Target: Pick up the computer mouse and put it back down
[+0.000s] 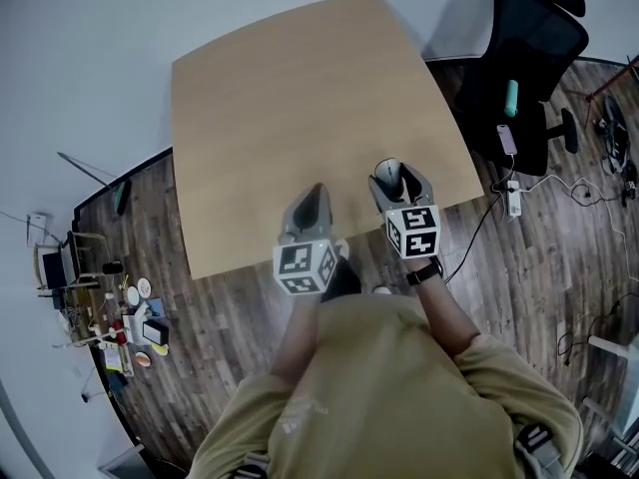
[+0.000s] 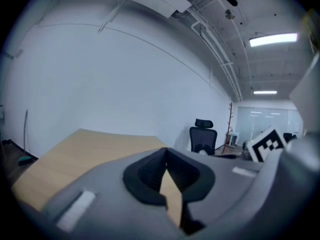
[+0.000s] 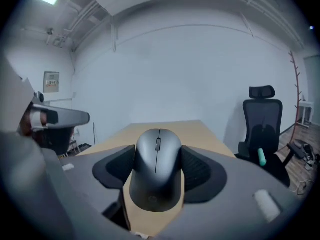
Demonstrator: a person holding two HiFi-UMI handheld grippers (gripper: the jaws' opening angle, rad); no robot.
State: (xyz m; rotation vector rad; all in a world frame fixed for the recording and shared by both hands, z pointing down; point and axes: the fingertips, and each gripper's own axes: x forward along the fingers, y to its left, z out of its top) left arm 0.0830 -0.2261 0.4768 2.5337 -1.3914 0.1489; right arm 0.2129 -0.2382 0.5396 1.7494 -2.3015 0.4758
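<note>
A dark grey computer mouse point(image 3: 157, 169) sits between the pads of my right gripper point(image 3: 158, 151), which is shut on its sides and holds it above the tan wooden table point(image 3: 195, 129). In the head view the mouse point(image 1: 387, 171) shows at the tip of the right gripper point(image 1: 395, 180), over the table's near right part point(image 1: 300, 98). My left gripper point(image 1: 313, 198) hovers beside it over the near edge. Its jaws point(image 2: 166, 151) meet at the tips with nothing between them, and it is lifted off the table point(image 2: 85, 149).
A black office chair point(image 1: 524, 58) stands off the table's right corner with a teal object point(image 1: 511, 98) on its seat. A power strip and cables point(image 1: 513, 200) lie on the wood floor to the right. Small clutter point(image 1: 130, 317) lies on the floor at left.
</note>
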